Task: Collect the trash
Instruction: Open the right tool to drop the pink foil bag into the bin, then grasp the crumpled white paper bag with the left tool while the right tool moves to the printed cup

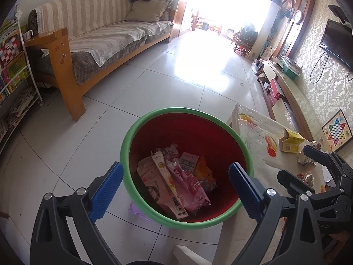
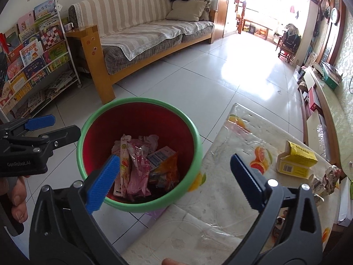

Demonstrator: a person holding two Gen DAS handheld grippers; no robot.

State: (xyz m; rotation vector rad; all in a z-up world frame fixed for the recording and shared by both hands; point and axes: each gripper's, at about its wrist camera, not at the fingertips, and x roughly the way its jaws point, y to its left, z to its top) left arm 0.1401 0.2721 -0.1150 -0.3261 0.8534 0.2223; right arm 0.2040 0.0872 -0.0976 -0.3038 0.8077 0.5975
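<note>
- White glossy floor tiles around my spot, glare from the bright doorway.
- Striped wooden sofa left of that doorway.
- Bookrack beside the sofa's near armrest.
- TV on patterned wall opposite the sofa.

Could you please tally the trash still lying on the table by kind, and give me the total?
Yellow cartons: 1
Crumpled wrappers: 1 clearly seen; more pieces beside it are hard to separate
Total: at least 2 on the table, with both grippers open and empty, left gripper and right gripper.
</note>
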